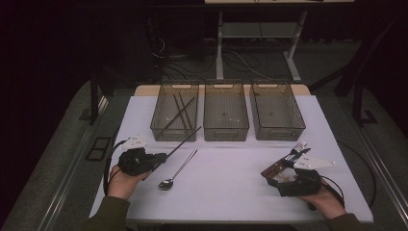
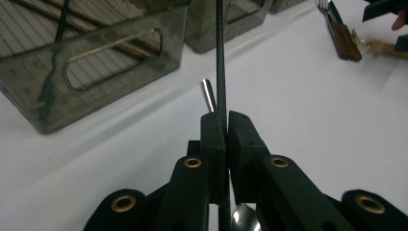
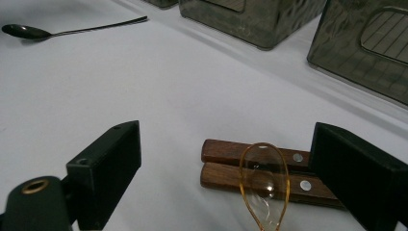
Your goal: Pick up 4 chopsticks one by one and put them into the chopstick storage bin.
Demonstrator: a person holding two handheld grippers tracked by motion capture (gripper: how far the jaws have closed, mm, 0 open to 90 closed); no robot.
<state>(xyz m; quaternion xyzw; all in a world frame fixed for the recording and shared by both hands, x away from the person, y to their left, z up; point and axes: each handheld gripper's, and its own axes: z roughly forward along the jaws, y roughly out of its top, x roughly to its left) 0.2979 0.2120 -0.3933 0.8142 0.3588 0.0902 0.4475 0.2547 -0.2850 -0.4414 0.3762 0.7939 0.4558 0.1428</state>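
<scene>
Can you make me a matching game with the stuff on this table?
Things:
1. black chopstick
2. metal spoon
3. clear amber spoon
4. right tongs

States:
A. lying across two wooden handles
B. open
C. pinched in the left tongs
D. lying bare on the white table

Pairs: 1-C, 2-D, 3-A, 4-B

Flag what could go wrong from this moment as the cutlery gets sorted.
The left hand-held gripper pinches the black chopstick near one end, so the long free end could swing and knock the left bin rim. The right hand-held gripper stands open around a clear amber spoon lying on two wooden handles; closing might catch those too.
</scene>
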